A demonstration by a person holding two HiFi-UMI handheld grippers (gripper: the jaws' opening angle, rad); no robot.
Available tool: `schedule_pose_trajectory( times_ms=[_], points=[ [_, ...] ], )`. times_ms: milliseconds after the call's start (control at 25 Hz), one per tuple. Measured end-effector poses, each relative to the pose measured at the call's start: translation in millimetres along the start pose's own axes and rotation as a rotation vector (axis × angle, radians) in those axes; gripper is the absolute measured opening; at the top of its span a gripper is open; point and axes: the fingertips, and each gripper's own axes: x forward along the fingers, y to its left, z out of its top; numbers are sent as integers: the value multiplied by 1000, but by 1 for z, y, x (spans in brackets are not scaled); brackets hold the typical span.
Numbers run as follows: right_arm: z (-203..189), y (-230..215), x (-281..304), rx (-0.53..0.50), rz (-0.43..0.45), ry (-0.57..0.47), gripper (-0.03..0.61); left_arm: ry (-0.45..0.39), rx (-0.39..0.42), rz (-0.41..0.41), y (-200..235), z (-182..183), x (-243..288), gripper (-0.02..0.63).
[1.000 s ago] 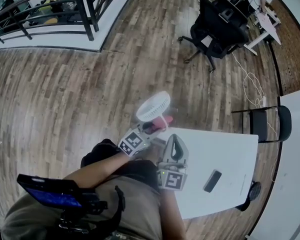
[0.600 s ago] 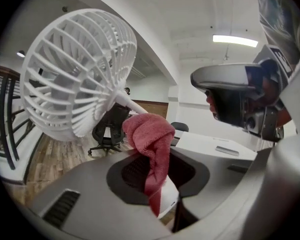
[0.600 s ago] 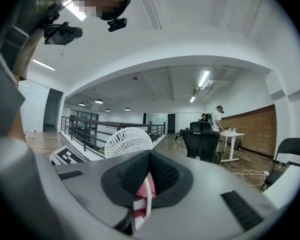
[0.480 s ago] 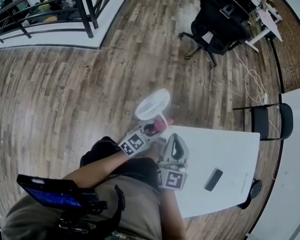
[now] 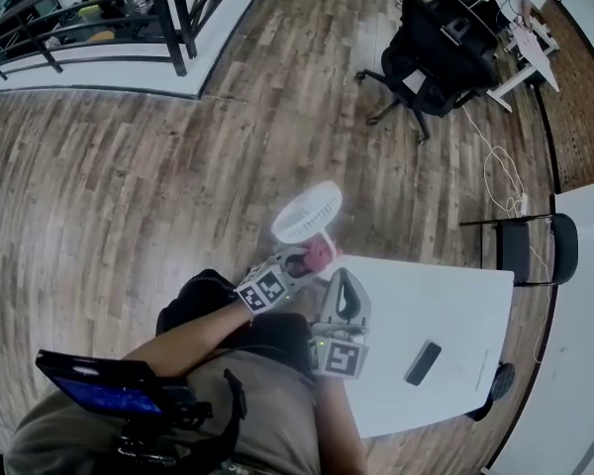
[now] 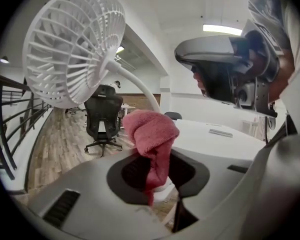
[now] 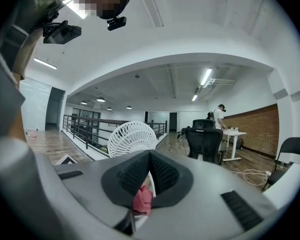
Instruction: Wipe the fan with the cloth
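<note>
A white fan (image 5: 305, 213) stands at the table's far left corner, and its round grille (image 6: 72, 46) fills the upper left of the left gripper view. My left gripper (image 5: 295, 263) is shut on a pink cloth (image 5: 319, 255). The cloth (image 6: 150, 134) bunches between the jaws of the left gripper (image 6: 152, 169), against the fan's curved stem (image 6: 135, 81) below the head. My right gripper (image 5: 345, 283) is beside it over the table, jaws shut. In the right gripper view the fan (image 7: 134, 139) and the cloth (image 7: 142, 200) show past the right gripper (image 7: 149, 184).
The white table (image 5: 455, 305) carries a dark flat device (image 5: 421, 361). A black office chair (image 5: 431, 52) and a folding chair (image 5: 530, 245) stand on the wood floor. A black railing (image 5: 99, 18) runs at the far left. A person works at a desk (image 7: 221, 118).
My left gripper has sunk a little with the cloth, down from the fan's head along the stem, and rolled slightly. The right gripper and the fan have stayed put.
</note>
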Motion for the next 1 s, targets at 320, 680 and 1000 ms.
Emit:
schedule_pose_trajectory(
  times_ms=[320,680,1000],
  points=[
    [27,9,1,-17,29,-6,-2,-99,-194,129,45,32,-35,78],
    [42,5,-8,-19,13,21,-1,-132,-235,99,31,61,-29,78],
    [27,5,-9,10,17,40,-1,-139,-174,76,26,62,-22,77]
  ],
)
